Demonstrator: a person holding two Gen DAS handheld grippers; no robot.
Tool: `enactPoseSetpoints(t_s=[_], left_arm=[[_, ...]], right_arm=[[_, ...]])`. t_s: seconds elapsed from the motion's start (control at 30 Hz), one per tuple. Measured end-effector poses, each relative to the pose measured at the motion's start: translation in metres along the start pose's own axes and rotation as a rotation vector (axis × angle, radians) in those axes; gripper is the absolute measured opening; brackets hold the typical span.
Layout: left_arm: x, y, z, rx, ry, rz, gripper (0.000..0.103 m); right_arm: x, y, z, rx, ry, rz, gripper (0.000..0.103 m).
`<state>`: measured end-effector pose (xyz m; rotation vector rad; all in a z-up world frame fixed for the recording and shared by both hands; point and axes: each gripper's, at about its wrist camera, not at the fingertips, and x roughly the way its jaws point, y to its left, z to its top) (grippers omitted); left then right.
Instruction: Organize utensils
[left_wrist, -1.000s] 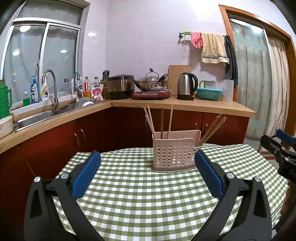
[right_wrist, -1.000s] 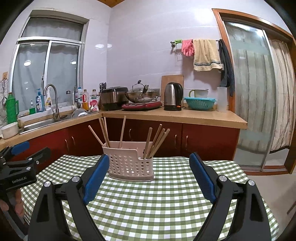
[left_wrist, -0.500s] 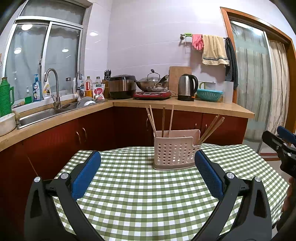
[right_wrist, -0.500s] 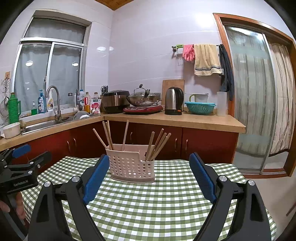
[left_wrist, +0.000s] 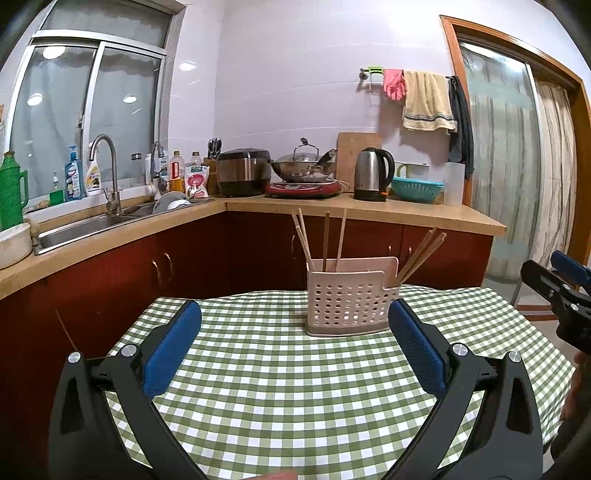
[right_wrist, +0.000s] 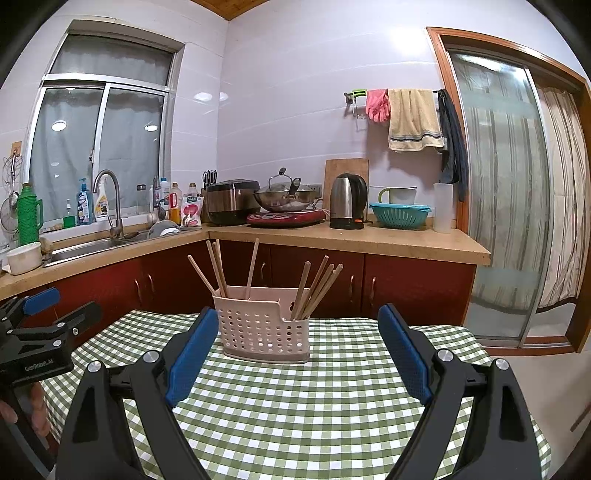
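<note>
We see a pale perforated basket (left_wrist: 349, 304) standing upright near the far edge of a table with a green checked cloth (left_wrist: 280, 387). Its long side runs left to right. Wooden chopsticks (right_wrist: 314, 288) stand in it, ends pointing up: one group in the taller left compartment leans left or stands nearly straight, another in the lower right compartment leans right. Our left gripper (left_wrist: 295, 343) and right gripper (right_wrist: 295, 347) both hover over the cloth, fingers spread wide and empty, short of the basket. Behind runs a kitchen counter (right_wrist: 351, 236).
</note>
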<state>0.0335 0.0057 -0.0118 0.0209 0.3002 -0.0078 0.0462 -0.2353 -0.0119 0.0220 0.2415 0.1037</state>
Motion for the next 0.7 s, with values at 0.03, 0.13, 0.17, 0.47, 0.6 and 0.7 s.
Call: enactPoseSetpoints(t_s=[0.03, 0.13, 0.17, 0.47, 0.6, 0.7], left_arm=[[0.000, -0.001, 0.000, 0.003, 0.001, -0.006, 0.099], [0.000, 0.000, 0.000, -0.008, -0.001, -0.003, 0.099], [0.000, 0.000, 0.001, -0.015, -0.005, -0.002, 0.099], [0.008, 0.003, 0.002, -0.015, 0.010, 0.000, 0.099], [0.017, 0.006, 0.000, -0.025, 0.026, 0.017, 0.099], [0.027, 0.009, -0.005, -0.027, 0.047, 0.033, 0.099]], right_arm=[[0.000, 0.001, 0.000, -0.001, 0.001, 0.000, 0.085], [0.000, 0.002, 0.000, -0.004, 0.004, 0.002, 0.085], [-0.001, 0.003, -0.001, -0.004, 0.006, 0.003, 0.086], [0.006, -0.001, -0.007, 0.008, 0.027, 0.003, 0.086], [0.009, -0.004, -0.010, 0.011, 0.035, -0.001, 0.086], [0.013, -0.008, -0.013, 0.015, 0.044, -0.007, 0.086]])
